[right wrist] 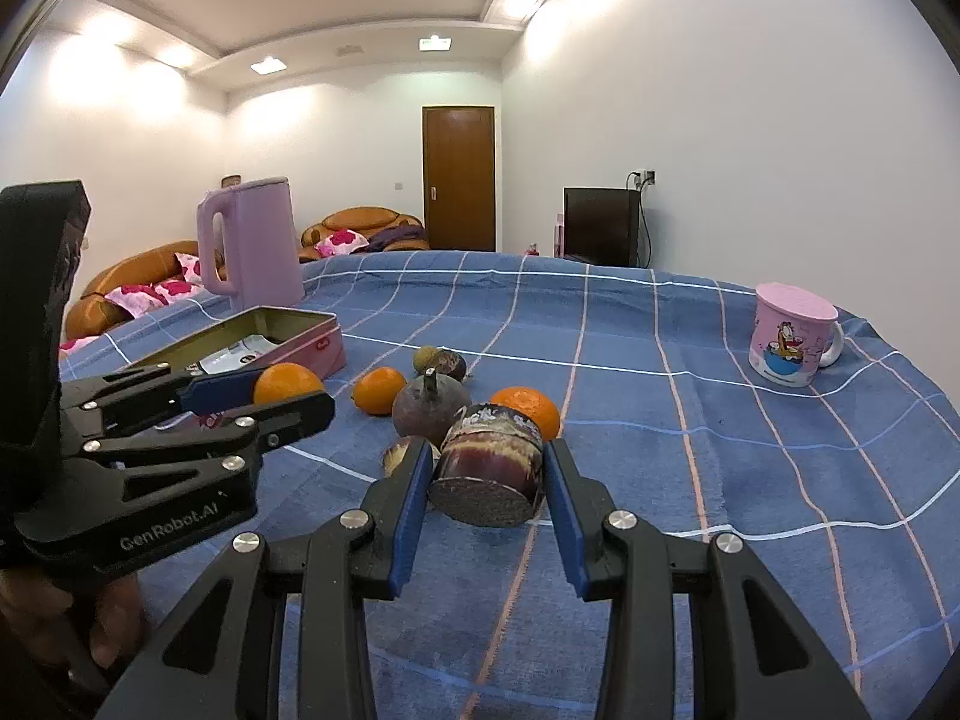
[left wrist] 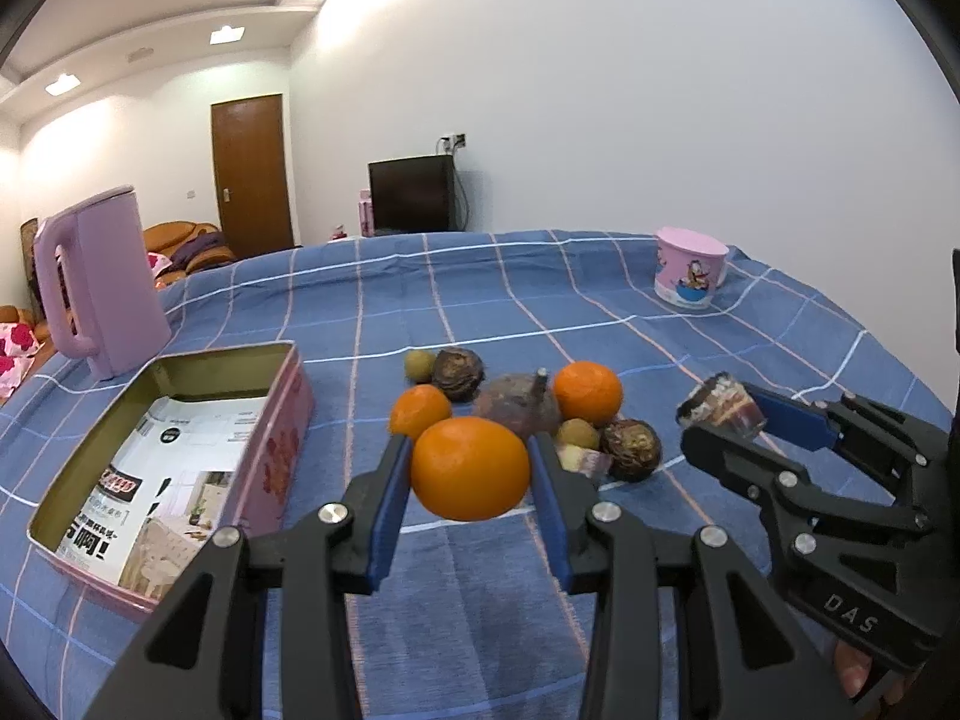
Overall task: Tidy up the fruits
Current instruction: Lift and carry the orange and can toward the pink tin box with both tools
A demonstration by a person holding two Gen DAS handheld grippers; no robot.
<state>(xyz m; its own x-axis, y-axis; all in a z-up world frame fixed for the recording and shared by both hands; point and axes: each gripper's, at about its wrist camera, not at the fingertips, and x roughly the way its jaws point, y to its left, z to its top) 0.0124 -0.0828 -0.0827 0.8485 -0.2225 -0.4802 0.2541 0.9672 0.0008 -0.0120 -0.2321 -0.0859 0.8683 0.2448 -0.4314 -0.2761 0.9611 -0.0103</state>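
Right of the pink tin (left wrist: 264,462), the left gripper (left wrist: 471,468) clamps an orange (left wrist: 470,468); the right gripper (right wrist: 487,474) clamps a sugarcane piece (right wrist: 489,471).

Lilac kettle (left wrist: 96,288) stood at far left of checked blue cloth (left wrist: 480,294); lidded cartoon mug (left wrist: 689,267) far right; brown door (right wrist: 459,177) shut.

Open blue checked cloth on the table (right wrist: 690,480) right of the fruit pile (left wrist: 522,414), clear up to the pink mug (right wrist: 792,336). Left side crowded: open pink tin (left wrist: 180,468) near the pile, lilac kettle (left wrist: 96,288) just behind.
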